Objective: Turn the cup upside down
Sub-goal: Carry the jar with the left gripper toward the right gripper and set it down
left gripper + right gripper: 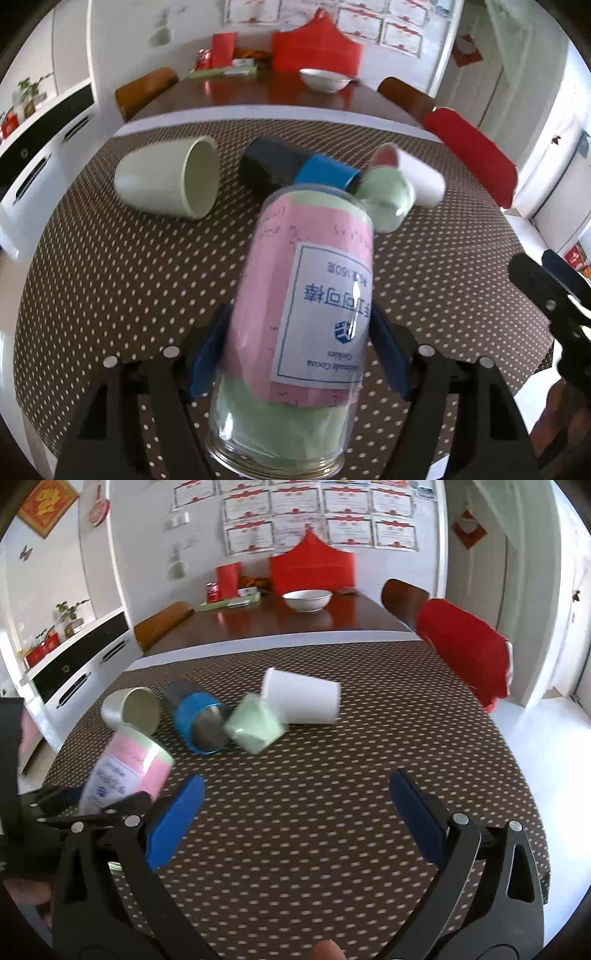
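My left gripper (pixel 299 354) is shut on a clear glass cup (pixel 299 317) with a pink and green paper lining and a white label. It holds the cup tilted above the dotted tablecloth (pixel 110 280), mouth toward the camera. The same cup (pixel 125 771) shows at the left of the right wrist view, held by the left gripper (pixel 110 805). My right gripper (pixel 295 812) is open and empty over the cloth, to the right of the held cup.
Several cups lie on their sides farther back: a pale cup (pixel 166 179), a black and blue cup (pixel 295 170), a light green cup (pixel 388 199) and a white cup (pixel 417 173). A white bowl (pixel 325 79) sits on the wooden table behind. A red-covered chair (pixel 472 155) stands right.
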Motion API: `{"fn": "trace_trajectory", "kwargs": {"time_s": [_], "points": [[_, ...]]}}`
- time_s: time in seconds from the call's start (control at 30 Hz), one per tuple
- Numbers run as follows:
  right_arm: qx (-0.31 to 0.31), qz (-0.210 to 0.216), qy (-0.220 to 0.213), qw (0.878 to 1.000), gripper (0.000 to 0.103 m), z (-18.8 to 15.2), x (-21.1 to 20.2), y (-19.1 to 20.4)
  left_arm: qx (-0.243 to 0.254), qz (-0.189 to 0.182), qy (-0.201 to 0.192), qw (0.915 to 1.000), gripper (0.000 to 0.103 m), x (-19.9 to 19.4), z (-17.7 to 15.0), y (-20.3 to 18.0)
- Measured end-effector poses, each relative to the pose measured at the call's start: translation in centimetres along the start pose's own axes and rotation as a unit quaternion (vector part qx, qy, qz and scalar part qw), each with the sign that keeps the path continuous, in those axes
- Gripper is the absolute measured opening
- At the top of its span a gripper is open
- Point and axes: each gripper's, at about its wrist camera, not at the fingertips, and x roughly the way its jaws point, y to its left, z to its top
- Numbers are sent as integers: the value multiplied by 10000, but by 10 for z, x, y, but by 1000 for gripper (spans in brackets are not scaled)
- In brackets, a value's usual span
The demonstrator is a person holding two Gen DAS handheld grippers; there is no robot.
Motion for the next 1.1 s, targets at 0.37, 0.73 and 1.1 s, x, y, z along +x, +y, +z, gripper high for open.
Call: {"fn": "trace_trajectory", "kwargs": {"time_s": [0.37, 0.73, 1.1], "points": [[-67, -95, 46, 9999, 98, -6, -5, 24, 70, -168, 166, 9997, 72, 14, -17, 5], [37, -146, -49, 9999, 98, -2, -18, 34, 395, -19, -100, 9992, 73, -12, -20, 9], [30, -49, -137, 9999, 98, 2, -34, 65, 292, -111, -337, 9989, 73, -49, -28, 40]]}}
